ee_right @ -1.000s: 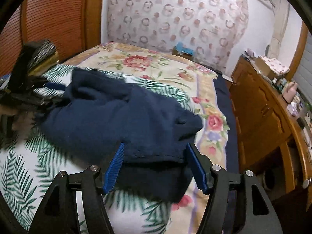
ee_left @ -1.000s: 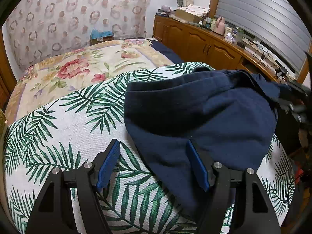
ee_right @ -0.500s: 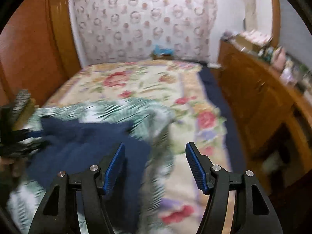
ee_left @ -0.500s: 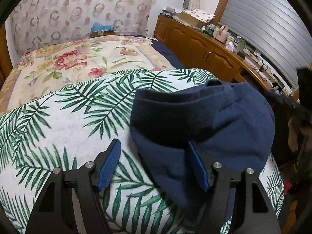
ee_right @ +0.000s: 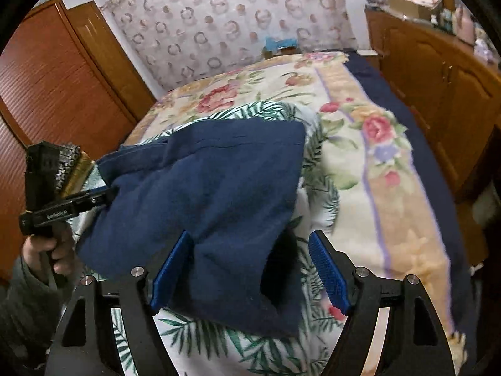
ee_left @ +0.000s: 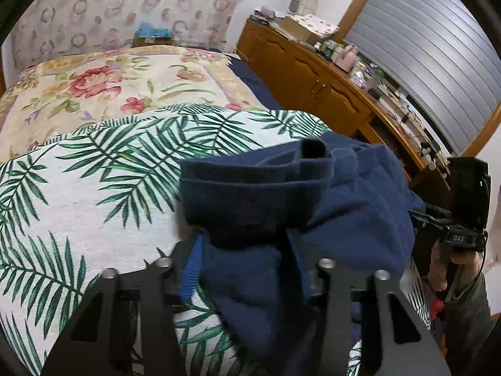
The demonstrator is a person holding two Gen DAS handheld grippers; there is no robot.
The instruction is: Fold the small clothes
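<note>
Garment (ee_left: 328,206) lies on the palm-print cloth (ee_left: 94,194), bunched between the closing left gripper (ee_left: 247,269) pads (grip apparently made), while its other edge sits inside the unclenched right gripper (ee_right: 250,269).

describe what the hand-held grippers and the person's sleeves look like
Each hand-held gripper, left and right, has black angular finger frames with triangular cut-outs, silver bolt heads and ribbed blue pads. Seen from across, each carries a boxy black housing with small white lettering on its side. The sleeves are grey.
</note>
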